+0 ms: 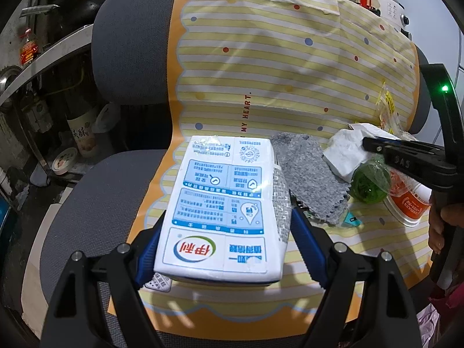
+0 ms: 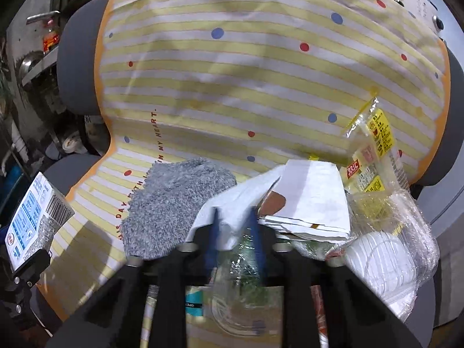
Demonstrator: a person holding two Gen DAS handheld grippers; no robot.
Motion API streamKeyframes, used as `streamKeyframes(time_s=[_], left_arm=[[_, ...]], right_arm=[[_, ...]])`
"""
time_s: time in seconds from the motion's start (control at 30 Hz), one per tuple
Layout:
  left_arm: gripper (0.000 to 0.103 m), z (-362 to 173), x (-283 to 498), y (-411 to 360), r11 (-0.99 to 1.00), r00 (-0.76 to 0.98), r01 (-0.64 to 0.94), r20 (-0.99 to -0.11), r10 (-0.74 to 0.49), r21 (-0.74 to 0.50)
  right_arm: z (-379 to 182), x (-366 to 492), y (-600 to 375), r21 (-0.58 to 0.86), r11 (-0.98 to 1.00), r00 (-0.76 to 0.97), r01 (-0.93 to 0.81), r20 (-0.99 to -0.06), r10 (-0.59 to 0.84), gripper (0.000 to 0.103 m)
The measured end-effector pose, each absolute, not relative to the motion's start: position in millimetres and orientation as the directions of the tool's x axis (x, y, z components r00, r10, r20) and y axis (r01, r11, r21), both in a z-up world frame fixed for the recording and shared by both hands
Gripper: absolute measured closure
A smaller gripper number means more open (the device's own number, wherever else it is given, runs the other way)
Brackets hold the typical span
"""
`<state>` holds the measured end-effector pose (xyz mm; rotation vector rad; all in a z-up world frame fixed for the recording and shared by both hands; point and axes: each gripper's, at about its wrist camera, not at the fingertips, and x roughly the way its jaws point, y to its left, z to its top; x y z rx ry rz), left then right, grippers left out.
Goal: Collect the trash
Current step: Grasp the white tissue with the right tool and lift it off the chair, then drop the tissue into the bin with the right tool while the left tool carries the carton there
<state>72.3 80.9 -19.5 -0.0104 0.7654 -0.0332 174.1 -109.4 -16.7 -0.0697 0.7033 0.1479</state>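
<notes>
While the left gripper (image 1: 226,249) pinches a milk carton (image 1: 223,203) between its blue fingers (image 1: 304,240), the right gripper (image 2: 233,232) works the trash pile.

Carton sits above the striped cloth (image 1: 275,66) draped over a grey chair (image 1: 127,58). Right fingers (image 2: 210,240) stand narrowly apart around a white tissue (image 2: 229,203) and crumpled clear plastic; whether they grip is unclear. Grey rag (image 2: 177,200), white paper (image 2: 316,200), yellow wrapper (image 2: 374,150) and green bottle (image 1: 368,182) lie nearby.

A sheet (image 1: 261,66) is draped over the chair (image 1: 130,58). On the seat, a carton (image 1: 223,203) is set leftmost, a cloth (image 1: 310,174) just right of it, then a tissue (image 1: 345,150), a bottle (image 1: 368,184) and a cup (image 1: 406,203). A wrapper (image 2: 374,148) apparently leans behind the tissue.
</notes>
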Motion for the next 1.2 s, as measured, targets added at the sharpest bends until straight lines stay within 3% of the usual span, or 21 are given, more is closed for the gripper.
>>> streamKeyframes(time_s=[0.33,0.63,0.93,1.2], left_arm=[[0.024,6.7,53.6,78.9,0.999,0.755,-0.017,-0.655,0.041,0.043],[0.024,36.3,20.9,42.6,0.995,0.798,0.078,-0.602,-0.027,0.060],[0.024,44.0,-16.5,-45.0,0.942,0.770,0.334,-0.586,-0.253,0.033],[0.024,29.8,-53.0,-153.5,0.798,0.648,0.603,-0.579,-0.495,-0.007]], right_arm=[[64.4,115.1,-119.8,0.106,0.956,0.854,-0.272,-0.432,0.291,0.102],[83.6,22.8,-164.8,0.159,0.953,0.873,-0.259,-0.383,0.301,0.102],[64.4,-97.9,-250.1,0.196,0.979,0.916,-0.062,-0.379,0.134,0.102],[14.0,-196.0,-315.4,0.155,0.955,0.866,0.251,-0.477,-0.150,0.102]])
